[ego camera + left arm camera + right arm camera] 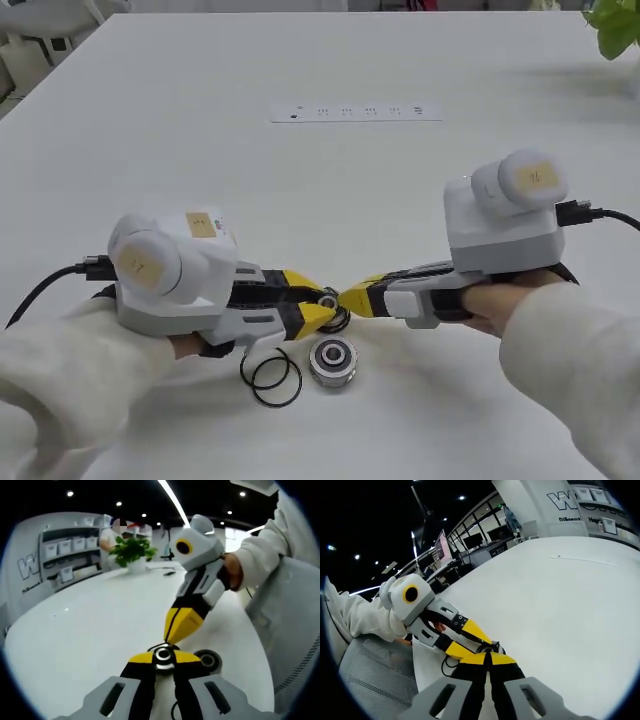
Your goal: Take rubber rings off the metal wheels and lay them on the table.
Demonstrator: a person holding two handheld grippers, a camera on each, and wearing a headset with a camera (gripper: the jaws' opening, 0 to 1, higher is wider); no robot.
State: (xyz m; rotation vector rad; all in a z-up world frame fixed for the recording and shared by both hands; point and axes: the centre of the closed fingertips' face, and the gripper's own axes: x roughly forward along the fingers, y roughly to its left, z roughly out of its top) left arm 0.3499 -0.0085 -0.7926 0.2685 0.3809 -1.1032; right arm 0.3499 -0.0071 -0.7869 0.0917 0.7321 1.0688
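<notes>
Now, from the head view, your left gripper (318,312) and right gripper (350,300) meet tip to tip low in the middle of the white table (300,200). A metal wheel (337,321) sits between the yellow tips, mostly hidden by them. A second wheel (332,361) lies flat at 6 o'clock of it. Two rubber rings (271,376) lie overlapping on the table at 9 o'clock of that second wheel. A paper strip (355,112) lies far off at 12 o'clock, its print too small to read. A plant (615,28) is cut off at 2 o'clock.

From the left gripper view, your left gripper (164,658) has its jaws narrowed onto the metal wheel (164,654), one yellow tip on each side. The right gripper (170,638) comes down from 12 o'clock with its jaws pressed to a point at the wheel's rim. A thin dark line shows there, but you cannot tell whether it is rubber being pinched. The second wheel (208,660) lies at 3 o'clock, partly behind a jaw.

From the right gripper view, your right gripper (489,656) has its jaws nearly together, and whatever they meet is hidden behind the tips. The left gripper (481,646) reaches in from 10 o'clock. A dark loop at 9 o'clock is too blurred to name.
</notes>
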